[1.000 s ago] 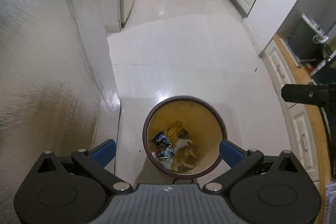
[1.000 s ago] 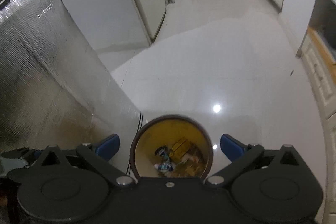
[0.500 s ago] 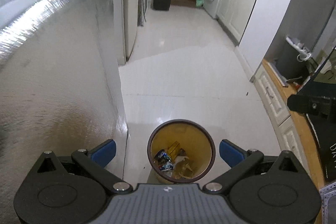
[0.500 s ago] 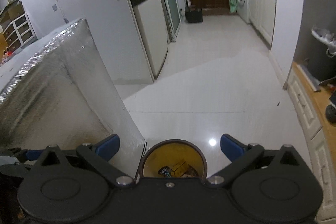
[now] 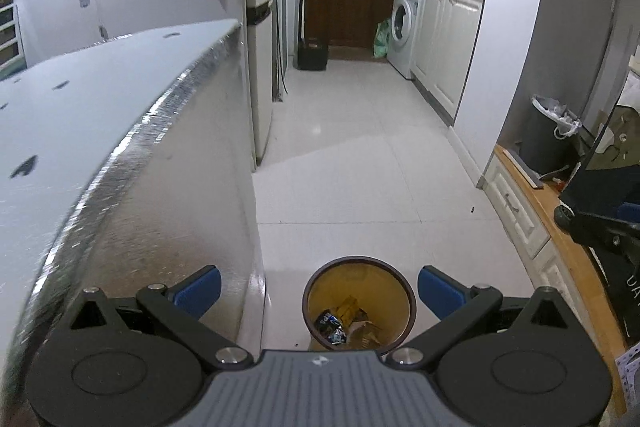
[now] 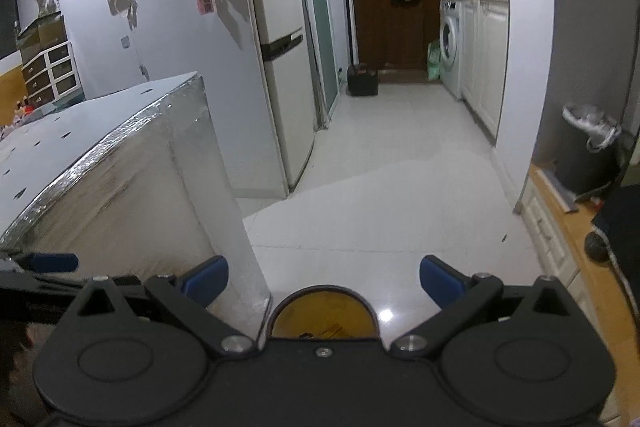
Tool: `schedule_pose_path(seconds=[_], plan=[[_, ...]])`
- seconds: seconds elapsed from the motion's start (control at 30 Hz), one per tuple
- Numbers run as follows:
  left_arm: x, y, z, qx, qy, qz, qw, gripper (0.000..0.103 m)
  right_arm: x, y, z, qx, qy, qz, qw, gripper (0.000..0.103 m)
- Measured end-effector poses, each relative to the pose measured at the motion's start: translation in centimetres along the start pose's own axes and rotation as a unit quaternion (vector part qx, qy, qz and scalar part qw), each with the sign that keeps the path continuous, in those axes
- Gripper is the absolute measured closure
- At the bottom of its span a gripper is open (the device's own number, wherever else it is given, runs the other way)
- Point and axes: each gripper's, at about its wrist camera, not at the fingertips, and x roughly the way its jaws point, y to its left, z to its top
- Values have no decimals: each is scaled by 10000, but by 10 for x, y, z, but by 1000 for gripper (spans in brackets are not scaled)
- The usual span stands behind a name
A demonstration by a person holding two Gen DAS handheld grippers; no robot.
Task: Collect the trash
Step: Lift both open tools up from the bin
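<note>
A round bin with a brown rim and yellow inside [image 5: 394,297] stands on the white floor, far below both grippers. Wrappers and crumpled paper [image 5: 348,323] lie in it. My left gripper [image 5: 319,287] is open and empty, high above the bin. My right gripper [image 6: 323,277] is open and empty too; in its view only the bin's far rim [image 6: 324,293] shows above the gripper body. The right gripper also shows at the right edge of the left wrist view [image 5: 592,223].
A tall foil-covered block [image 5: 132,195] with a white top stands close on the left, next to the bin. A fridge [image 6: 280,67] is behind it. White cabinets and a wooden ledge [image 5: 560,251] run along the right, with a dark lined bin [image 5: 552,135].
Both grippers have risen and tilted up. The bin has dropped lower and looks smaller in both views, and the hallway and block top have come into sight. Both stayed open.
</note>
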Motion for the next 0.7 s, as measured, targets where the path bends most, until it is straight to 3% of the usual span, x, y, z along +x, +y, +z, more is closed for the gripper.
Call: schedule_pose_path(seconds=[0.33, 0.53, 0.7], plan=[[-39, 2, -24, 215, -211, 156, 9994, 0, -45, 17, -26, -222, -206, -266, 9992, 0], [-49, 7, -40, 192, -229, 2, 9996, 0, -62, 18, -42, -29, -268, -282, 9992, 0], [-52, 9, -50, 164, -245, -74, 9995, 0, -65, 23, -56, -83, -244, -740, 9969, 0]])
